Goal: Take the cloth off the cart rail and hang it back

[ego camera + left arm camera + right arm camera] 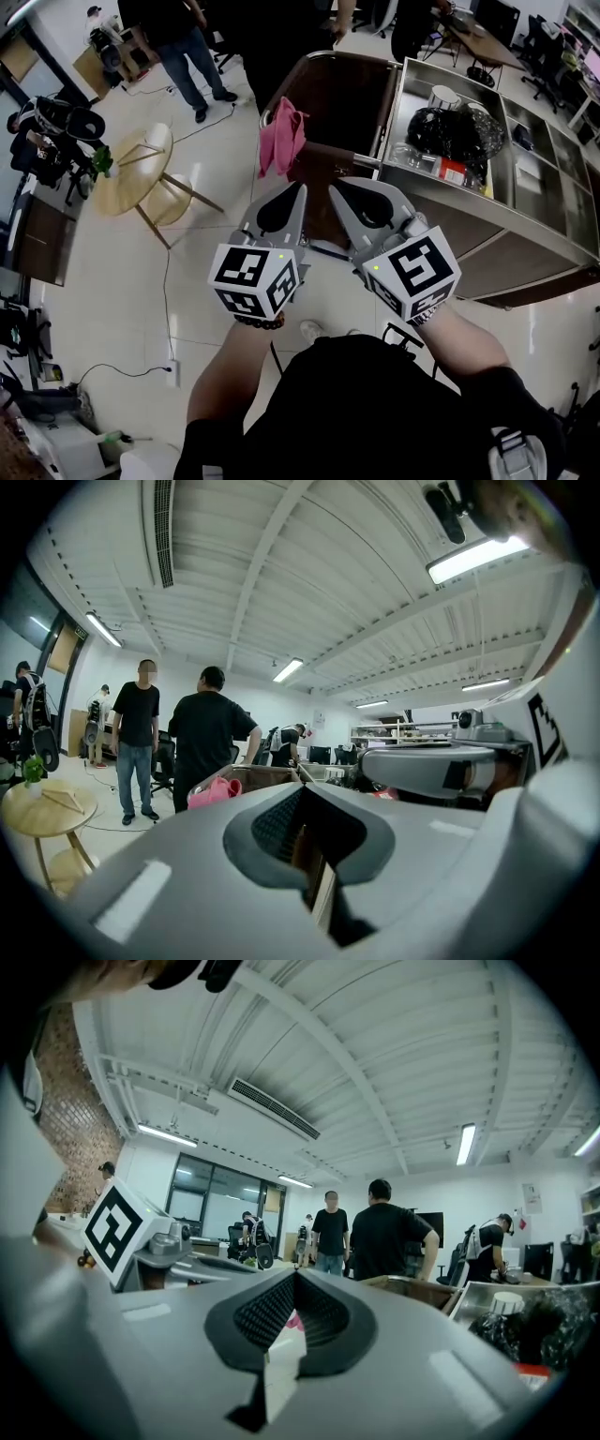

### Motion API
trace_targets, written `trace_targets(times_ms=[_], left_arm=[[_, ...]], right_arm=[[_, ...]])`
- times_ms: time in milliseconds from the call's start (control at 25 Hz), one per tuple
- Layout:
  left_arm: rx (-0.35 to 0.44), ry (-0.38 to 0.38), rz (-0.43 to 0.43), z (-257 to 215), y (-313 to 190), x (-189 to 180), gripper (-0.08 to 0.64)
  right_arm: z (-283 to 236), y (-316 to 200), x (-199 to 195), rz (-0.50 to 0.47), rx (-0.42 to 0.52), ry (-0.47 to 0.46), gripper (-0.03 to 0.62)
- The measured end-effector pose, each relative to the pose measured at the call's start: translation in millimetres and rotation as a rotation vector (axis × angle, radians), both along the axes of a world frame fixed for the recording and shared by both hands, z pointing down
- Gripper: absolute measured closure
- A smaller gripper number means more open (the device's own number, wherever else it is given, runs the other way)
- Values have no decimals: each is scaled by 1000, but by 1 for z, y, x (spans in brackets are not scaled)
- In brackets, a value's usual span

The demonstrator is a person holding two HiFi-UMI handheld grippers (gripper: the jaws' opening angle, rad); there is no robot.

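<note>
Cloth (281,139) on cart rail (343,152) — black bag (452,131) in bin (401,101)

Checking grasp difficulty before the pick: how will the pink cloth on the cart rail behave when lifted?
Probably floppy: the pink cloth drapes in folds over the cart rail. Likely light, being small, soft fabric. It should sag below any pinch point.

Clear air straight ahead of left claw (296,192) and right claw (336,192), up to the cart rail (323,58). The pink cloth (281,139) hangs ahead-left, reachable head-on. Right of the right claw, the steel cart (525,220) with filled trays blocks that side. The round table (131,173) stands well left and open floor (122,281) runs between. People (183,37) stand beyond the rail.
</note>
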State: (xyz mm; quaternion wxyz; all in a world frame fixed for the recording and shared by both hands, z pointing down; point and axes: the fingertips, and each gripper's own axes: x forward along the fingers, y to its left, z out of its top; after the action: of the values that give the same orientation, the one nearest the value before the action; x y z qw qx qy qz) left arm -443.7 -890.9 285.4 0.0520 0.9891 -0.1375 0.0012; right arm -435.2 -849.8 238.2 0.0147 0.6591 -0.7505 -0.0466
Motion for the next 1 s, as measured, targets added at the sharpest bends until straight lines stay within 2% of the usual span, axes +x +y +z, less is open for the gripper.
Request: trace_targets(times_ms=[440, 1000], left_arm=[[63, -12, -51, 3, 59, -12, 557], [111, 1, -8, -4, 71, -28, 557]], right_arm=[[15, 51, -10, -48, 17, -24, 594], [21, 57, -35, -23, 2, -3, 594]])
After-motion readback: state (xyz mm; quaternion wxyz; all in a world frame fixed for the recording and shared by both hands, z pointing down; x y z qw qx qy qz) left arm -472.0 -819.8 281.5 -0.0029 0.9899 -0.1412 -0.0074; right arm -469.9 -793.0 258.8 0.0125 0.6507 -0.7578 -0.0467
